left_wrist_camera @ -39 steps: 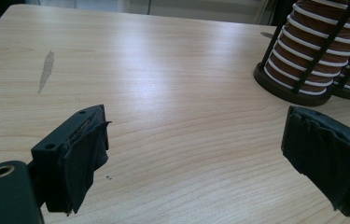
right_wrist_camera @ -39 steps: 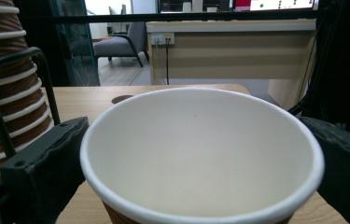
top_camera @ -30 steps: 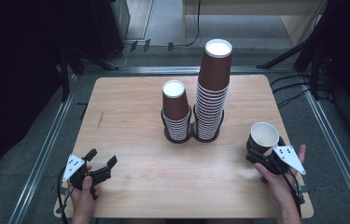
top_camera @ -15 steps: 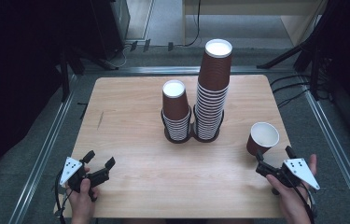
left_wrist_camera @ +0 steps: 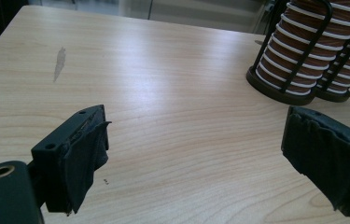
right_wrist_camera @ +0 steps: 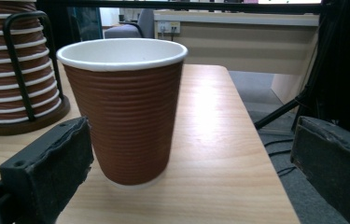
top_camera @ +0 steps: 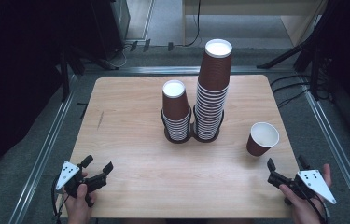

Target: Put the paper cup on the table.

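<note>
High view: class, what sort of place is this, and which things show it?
Probably a lab or workshop test bench: a bare light wooden table on metal rails, loose black cables on the grey floor, two racked stacks of ribbed brown paper cups.

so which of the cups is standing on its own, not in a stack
The single cup near the table's right edge, just ahead of the right gripper. It stands upright on the bare wood, while all the others are nested in the short stack and tall stack mid-table.

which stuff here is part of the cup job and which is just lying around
In the job: single cup, short stack, tall stack, wire holder, right gripper, left gripper.

Lying about: floor cables, stain on the table.
</note>
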Available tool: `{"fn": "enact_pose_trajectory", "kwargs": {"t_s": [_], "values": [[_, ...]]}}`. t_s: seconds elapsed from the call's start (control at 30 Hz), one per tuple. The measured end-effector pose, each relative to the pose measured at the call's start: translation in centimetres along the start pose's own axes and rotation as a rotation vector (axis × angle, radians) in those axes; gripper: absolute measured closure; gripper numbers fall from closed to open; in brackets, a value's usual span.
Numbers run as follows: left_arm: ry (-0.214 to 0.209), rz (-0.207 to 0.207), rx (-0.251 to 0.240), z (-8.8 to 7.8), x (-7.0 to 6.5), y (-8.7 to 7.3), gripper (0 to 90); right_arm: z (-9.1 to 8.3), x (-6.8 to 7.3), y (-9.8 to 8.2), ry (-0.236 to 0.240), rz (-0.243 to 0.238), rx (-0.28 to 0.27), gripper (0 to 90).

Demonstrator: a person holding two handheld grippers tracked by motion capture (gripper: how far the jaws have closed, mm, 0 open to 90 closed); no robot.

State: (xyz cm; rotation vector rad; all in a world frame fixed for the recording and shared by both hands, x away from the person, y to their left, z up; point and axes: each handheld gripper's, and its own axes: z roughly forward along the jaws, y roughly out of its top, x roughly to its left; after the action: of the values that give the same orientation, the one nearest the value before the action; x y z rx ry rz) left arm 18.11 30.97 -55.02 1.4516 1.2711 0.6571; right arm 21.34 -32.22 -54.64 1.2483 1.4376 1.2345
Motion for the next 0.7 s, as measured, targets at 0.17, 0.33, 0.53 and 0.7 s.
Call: {"fn": "enact_pose_trajectory", "kwargs": {"t_s": [0.17,0.33,0.53,0.7], "values": [[0.004,0.002,0.0,-0.1,0.0,0.0,7.5,-0.8,-0.6,-0.1,-0.012,0.003,-0.001,0.0],[0.023,0.023,0.02,-0.3,-0.1,0.0,7.5,-1.8,-1.2,-0.1,-0.027,0.011,-0.003,0.0],[0.019,-0.014,0.016,-0.2,0.3,0.0,7.5,-2.3,-1.5,-0.3,-0.032,0.016,0.001,0.0],[0.01,-0.022,0.018,-0.2,0.4,0.0,7.5,-2.3,-0.9,-0.4,-0.014,0.006,0.009,0.0]]}}
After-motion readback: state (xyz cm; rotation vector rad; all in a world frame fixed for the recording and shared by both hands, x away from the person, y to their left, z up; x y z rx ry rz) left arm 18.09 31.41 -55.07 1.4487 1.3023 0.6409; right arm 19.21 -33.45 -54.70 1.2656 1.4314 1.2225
